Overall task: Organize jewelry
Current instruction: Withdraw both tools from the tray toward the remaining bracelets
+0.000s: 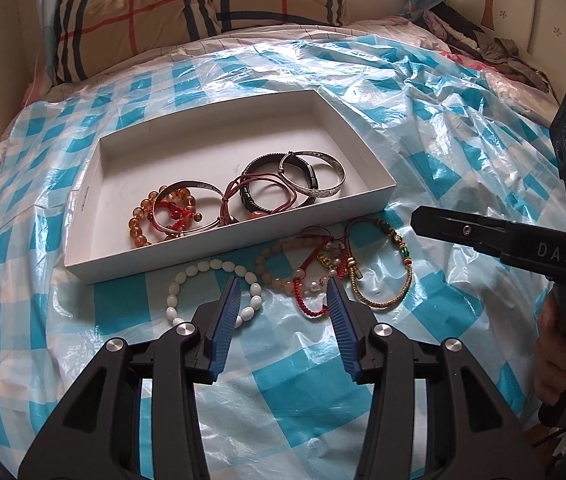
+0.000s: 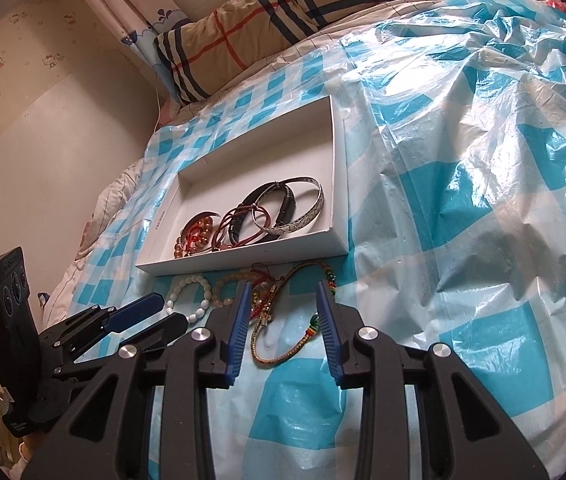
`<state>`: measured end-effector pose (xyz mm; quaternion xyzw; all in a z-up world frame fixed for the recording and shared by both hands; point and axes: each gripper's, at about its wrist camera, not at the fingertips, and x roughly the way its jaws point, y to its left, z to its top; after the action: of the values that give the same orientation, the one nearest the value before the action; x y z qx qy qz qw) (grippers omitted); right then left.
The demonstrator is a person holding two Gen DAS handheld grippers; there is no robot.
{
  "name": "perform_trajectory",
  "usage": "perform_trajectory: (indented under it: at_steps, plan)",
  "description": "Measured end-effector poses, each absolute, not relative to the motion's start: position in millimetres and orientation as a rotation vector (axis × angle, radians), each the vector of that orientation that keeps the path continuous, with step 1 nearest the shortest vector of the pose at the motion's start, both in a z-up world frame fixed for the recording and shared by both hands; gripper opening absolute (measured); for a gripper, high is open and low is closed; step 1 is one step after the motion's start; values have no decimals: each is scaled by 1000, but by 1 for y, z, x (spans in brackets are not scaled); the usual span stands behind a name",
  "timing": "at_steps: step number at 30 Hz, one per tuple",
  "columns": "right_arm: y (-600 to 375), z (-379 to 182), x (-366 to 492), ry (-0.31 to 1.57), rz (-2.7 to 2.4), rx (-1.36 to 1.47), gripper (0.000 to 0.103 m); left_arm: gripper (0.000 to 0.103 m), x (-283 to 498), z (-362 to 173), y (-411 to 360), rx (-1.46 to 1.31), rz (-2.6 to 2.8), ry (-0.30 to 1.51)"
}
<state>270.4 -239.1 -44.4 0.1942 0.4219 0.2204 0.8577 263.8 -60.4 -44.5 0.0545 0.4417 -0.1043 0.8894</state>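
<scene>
We see a blue-and-white checked plastic sheet (image 1: 291, 376) beneath our blue-padded jaws, a white box (image 1: 219, 248) ahead, white beads (image 1: 211, 272) between them.

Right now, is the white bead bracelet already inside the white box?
No, the white bead bracelet lies on the checked plastic sheet, outside the white box.

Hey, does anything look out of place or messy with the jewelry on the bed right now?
Yes. Several bracelets lie outside the white box on the checked plastic sheet: a white bead bracelet, and a tangled heap of red cord and bead bracelets overlapping a woven cord bracelet.
</scene>
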Motion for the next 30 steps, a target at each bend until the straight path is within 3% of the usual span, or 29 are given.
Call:
perform_trajectory:
  at_steps: [15, 30]
  plan:
    - [-216, -70, 265, 982, 413, 144, 34, 51, 288, -73, -78, 212, -221, 999]
    - [-236, -68, 240, 990, 471, 210, 35, 51, 261, -61, -46, 303, -271, 1097]
